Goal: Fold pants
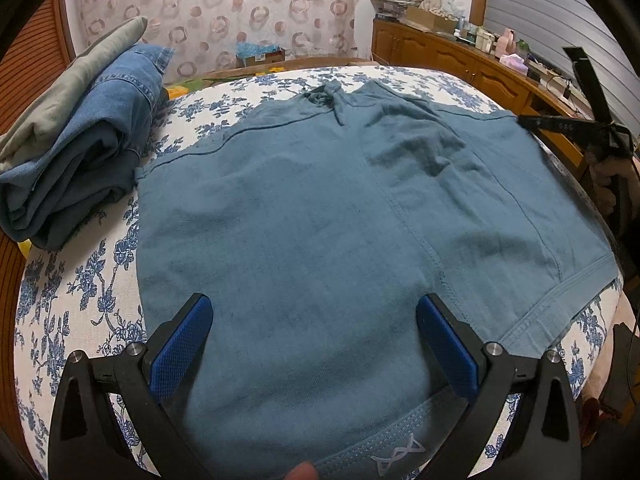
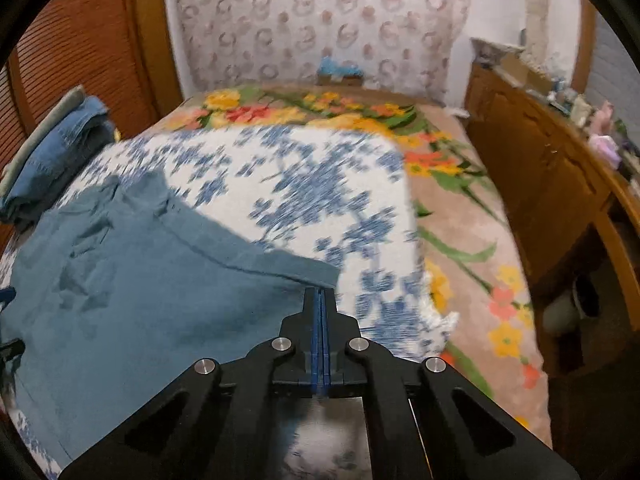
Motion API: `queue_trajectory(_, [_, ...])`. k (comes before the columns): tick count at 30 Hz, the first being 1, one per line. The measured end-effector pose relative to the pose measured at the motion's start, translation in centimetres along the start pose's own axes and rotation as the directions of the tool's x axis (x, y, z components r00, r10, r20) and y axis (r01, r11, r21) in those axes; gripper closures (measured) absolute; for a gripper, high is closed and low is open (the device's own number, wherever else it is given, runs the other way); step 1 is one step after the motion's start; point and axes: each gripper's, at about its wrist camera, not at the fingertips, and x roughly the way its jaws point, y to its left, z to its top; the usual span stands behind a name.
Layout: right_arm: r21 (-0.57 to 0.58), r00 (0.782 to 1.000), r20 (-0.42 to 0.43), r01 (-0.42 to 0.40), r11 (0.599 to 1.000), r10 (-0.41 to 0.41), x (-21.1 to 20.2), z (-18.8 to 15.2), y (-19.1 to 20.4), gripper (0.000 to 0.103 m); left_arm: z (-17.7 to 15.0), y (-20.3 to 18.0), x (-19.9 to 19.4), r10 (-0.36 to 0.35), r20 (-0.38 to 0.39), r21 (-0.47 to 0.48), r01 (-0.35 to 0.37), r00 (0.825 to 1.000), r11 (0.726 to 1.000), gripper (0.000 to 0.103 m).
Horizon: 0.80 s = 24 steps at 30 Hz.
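Observation:
The teal pants (image 1: 320, 208) lie spread flat on the blue-flowered white cover (image 1: 80, 288), waistband near me. My left gripper (image 1: 314, 312) is open, its blue pads (image 1: 180, 348) on either side of the pants' middle, just above the cloth. My right gripper (image 2: 320, 294) is shut at the pants' corner (image 2: 316, 272); the view is blurred and I cannot tell whether cloth is pinched between the pads. In the left wrist view the right gripper (image 1: 524, 120) sits at the pants' far right corner. The pants also fill the left half of the right wrist view (image 2: 140, 280).
A pile of folded jeans and a grey garment (image 1: 80, 140) lies at the left of the cover. A wooden cabinet (image 1: 460, 56) with clutter on top runs along the right. A flowered carpet (image 2: 472, 240) lies on the floor. A patterned curtain (image 1: 220, 12) hangs behind.

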Motion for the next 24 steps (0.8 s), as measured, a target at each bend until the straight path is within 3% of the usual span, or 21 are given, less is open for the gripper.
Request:
queue_trajectory(6, [0.049,0.992,-0.005,0.129,0.99,-0.129,-0.7,-0.5,-1.7,0.102,0.0,-0.1,0.0,0.0,0.0,0.0,0.0,1.0,1.0,0.0])
queue_trajectory(11, [0.068,0.996,0.018,0.09,0.994,-0.092,-2.8,-0.9,-1.7,0.088,0.0,0.0,0.0,0.001,0.0,-0.002,-0.001,1.0,1.0,0.0])
queue_trajectory(13, [0.038,0.999,0.025,0.036,0.999,-0.037,-3.6,-1.1,-0.4,0.076,0.0,0.0,0.0,0.002,0.001,-0.003,-0.002,1.0,1.0,0.0])
queue_trajectory(21, [-0.106,0.993,0.007,-0.117,0.987,0.119,-6.4,-5.3,6.5,0.063,-0.1,0.0,0.0,0.013,0.001,-0.012,-0.013,1.0,1.0,0.0])
queue_trajectory(24, [-0.139,0.99,-0.022,-0.139,0.981,0.137,-6.9,-7.0,8.1,0.062,-0.2,-0.1,-0.1,0.016,0.001,-0.014,-0.016,1.0,1.0,0.0])
